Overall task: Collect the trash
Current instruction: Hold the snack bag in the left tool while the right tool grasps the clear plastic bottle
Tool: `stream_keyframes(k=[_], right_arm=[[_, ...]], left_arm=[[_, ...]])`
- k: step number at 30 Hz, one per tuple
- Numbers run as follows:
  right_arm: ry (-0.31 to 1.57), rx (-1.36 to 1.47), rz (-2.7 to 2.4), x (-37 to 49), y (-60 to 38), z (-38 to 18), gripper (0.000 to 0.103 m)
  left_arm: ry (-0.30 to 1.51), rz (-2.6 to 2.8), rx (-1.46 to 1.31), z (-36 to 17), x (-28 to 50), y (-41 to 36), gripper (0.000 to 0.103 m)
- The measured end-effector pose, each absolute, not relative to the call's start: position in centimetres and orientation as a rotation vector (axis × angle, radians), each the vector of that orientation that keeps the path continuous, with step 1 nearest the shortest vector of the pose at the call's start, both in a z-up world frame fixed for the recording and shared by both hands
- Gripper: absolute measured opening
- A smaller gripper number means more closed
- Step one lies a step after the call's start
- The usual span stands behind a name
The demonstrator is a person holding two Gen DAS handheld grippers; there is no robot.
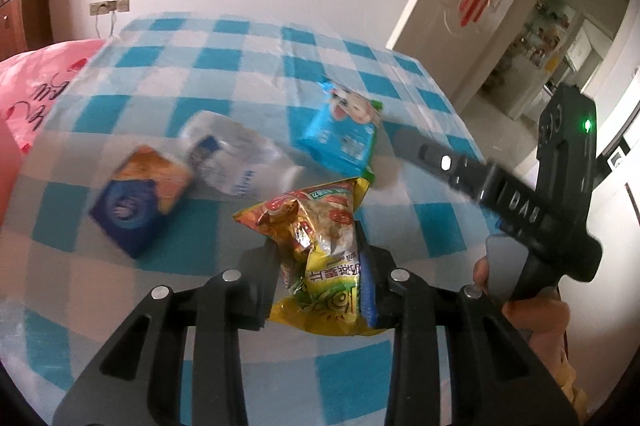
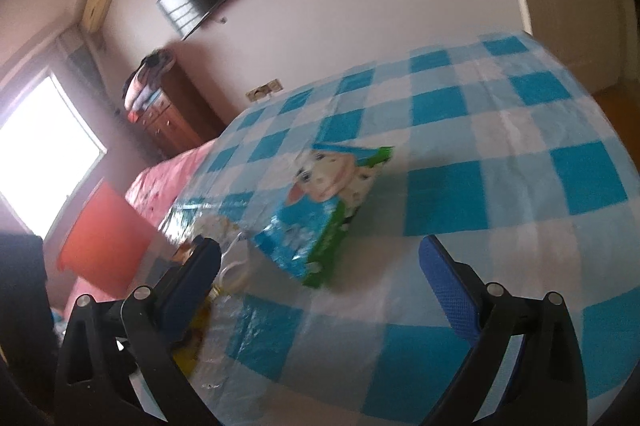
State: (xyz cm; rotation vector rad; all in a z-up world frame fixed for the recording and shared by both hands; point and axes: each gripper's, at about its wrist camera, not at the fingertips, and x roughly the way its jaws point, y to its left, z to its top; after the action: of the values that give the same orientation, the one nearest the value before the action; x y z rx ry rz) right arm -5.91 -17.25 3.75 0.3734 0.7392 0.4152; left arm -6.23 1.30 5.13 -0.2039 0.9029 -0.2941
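Left view only: left gripper (image 1: pixel 320 266) clenched on crinkled yellow-red snack bag (image 1: pixel 320 258), raised over blue-white checked tablecloth (image 1: pixel 224 66); right view: right gripper (image 2: pixel 320 266) released, blue-green cow-print packet (image 2: pixel 324 210) just ahead betw. fingers.

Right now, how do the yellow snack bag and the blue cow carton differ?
The yellow snack bag is crumpled and clamped in the left gripper; the blue cow carton is boxy and lies free on the checked tablecloth. The right gripper is open near the carton, not touching. Both are printed food packaging.
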Motion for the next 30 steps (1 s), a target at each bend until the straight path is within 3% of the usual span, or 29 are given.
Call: stream_keyframes(k=[15,27,30], right_arm=[[0.730,0.187,0.515,-7.1,-10.6,4.4,0.098],[0.763,0.015,0.547,-5.9,-5.1,4.1,0.097],[0.804,-0.029,0.532,-5.0,-4.1,3.5,0.086]], left_arm=[[0.819,-0.153,-0.297,6.9,-7.2,10.9,0.035],[0.809,-0.135,-0.339,6.3,-7.2,14.0,0.035],[0.808,-0.139,-0.347,6.1,-7.2,14.4,0.035]])
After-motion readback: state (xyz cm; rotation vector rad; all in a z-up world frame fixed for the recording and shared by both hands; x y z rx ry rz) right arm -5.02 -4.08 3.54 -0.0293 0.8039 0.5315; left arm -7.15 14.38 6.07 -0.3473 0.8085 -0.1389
